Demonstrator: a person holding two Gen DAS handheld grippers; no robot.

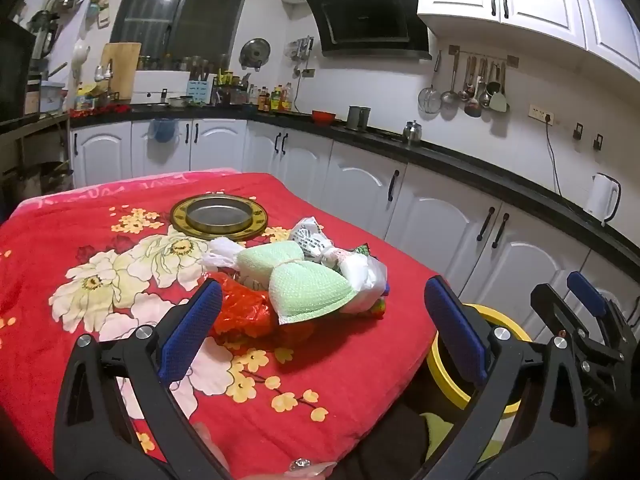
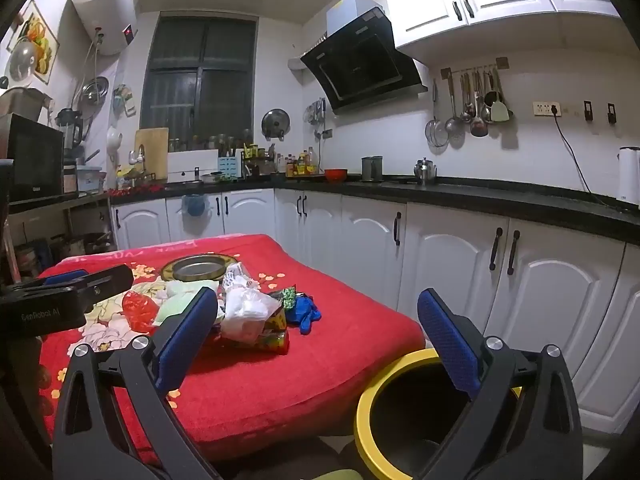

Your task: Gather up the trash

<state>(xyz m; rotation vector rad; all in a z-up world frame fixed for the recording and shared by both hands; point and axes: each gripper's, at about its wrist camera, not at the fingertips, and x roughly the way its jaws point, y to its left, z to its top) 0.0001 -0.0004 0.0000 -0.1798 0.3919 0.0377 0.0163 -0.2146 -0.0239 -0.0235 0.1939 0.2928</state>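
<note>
A pile of trash lies on the red floral tablecloth (image 1: 80, 240): a pale green foam net (image 1: 304, 284), a red plastic bag (image 1: 240, 312), white plastic bags (image 1: 360, 276) and a printed wrapper (image 1: 312, 236). In the right wrist view the pile shows a white bag (image 2: 248, 312), red bag (image 2: 138, 310), colourful wrapper (image 2: 276, 328) and blue glove (image 2: 306, 310). A yellow-rimmed bin (image 2: 384, 392) stands beside the table; its rim also shows in the left wrist view (image 1: 444, 376). My left gripper (image 1: 320, 320) is open and empty just before the pile. My right gripper (image 2: 316, 332) is open and empty, above the table's edge and the bin.
A round brass-rimmed metal tray (image 1: 219, 216) sits behind the pile. White cabinets (image 2: 440, 260) under a black counter run along the right and back. A white kettle (image 1: 602, 198) stands on the counter. The other gripper shows at each view's side (image 1: 580, 304) (image 2: 64, 292).
</note>
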